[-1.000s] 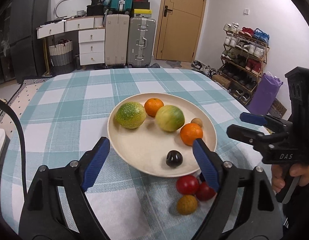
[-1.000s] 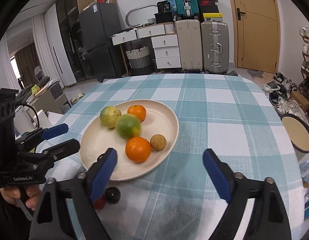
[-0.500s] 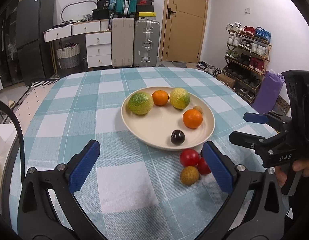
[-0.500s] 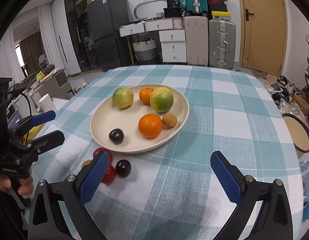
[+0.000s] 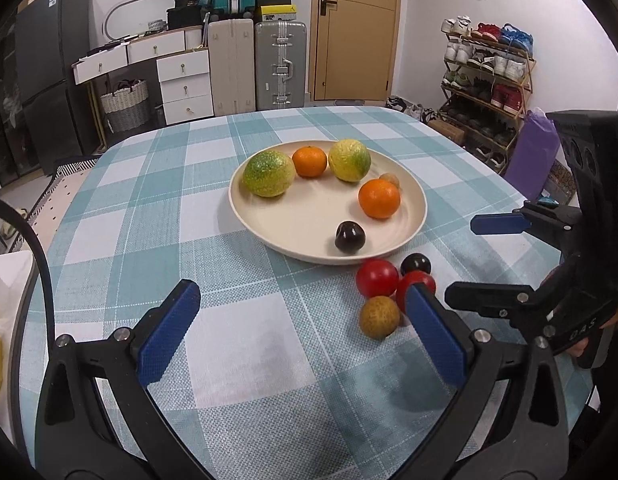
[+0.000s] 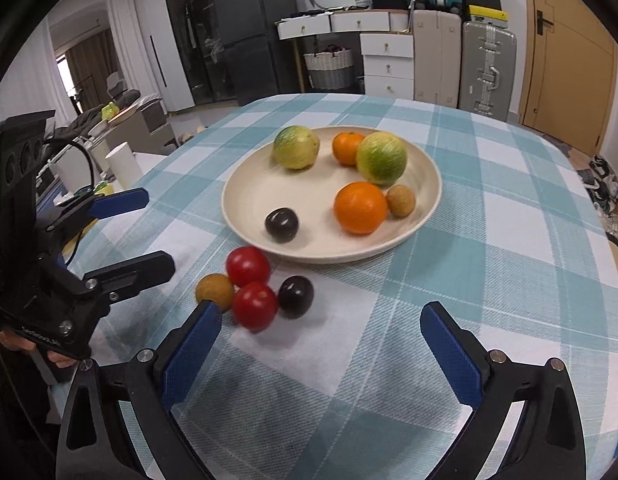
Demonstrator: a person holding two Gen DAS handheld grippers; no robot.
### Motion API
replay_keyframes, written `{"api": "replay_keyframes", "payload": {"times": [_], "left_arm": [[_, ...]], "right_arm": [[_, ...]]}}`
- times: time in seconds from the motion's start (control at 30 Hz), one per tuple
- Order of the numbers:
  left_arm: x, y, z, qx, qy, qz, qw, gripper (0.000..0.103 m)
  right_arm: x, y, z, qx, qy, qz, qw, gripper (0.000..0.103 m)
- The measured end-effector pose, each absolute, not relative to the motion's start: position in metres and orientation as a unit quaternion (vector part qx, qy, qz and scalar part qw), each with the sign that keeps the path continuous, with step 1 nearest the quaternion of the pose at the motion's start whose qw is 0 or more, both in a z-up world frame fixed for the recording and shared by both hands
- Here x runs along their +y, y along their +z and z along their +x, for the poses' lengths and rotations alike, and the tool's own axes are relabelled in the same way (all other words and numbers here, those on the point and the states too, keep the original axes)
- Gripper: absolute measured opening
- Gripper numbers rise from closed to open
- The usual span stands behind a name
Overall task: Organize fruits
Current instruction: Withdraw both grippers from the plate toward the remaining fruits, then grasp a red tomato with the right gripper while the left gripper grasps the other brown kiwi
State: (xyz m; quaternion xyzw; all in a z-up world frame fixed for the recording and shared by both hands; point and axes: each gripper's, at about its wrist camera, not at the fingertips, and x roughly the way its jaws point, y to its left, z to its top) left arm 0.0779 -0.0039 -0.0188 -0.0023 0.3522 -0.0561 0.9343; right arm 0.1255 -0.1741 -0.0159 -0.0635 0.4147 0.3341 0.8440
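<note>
Gaping empty, both tools: left tool [image 5: 299, 322], right tool [image 6: 321, 342], w/ plate [image 6: 245, 184] beyond.

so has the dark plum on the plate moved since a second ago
Cannot tell: the dark plum sits at the plate's near rim as before; the view shift looks like the camera pulling back.

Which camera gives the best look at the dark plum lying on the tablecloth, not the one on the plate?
The right wrist view: the dark plum shows whole beside a red tomato, near the plate. The left wrist view shows only its top, behind the tomatoes.
</note>
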Motion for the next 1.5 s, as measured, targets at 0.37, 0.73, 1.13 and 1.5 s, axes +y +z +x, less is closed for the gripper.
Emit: {"api": "replay_keyframes", "payload": {"times": [0.37, 0.73, 1.13, 1.5], "left_arm": [[0.003, -0.022, 0.083, 0.359, -0.054, -0.015, 0.932, 0.102], [0.004, -0.024, 0.085, 0.364, -0.051, -0.017, 0.930, 0.102], [0.005, -0.028, 0.087, 0.375, -0.056, -0.023, 0.925, 0.102], [0.004, -0.030, 0.088, 0.379, -0.060, -0.022, 0.923, 0.102]], "right_arm": [[-0.161, -0.018, 0.114, 0.428, 0.392, -0.051, 0.812, 0.065], [-0.152, -0.019, 0.107, 0.430, 0.419, -0.057, 0.798, 0.049], [-0.145, -0.024, 0.111, 0.435, 0.407, -0.068, 0.800, 0.040], [-0.139, -0.025, 0.112, 0.429, 0.398, -0.079, 0.807, 0.028]]}}
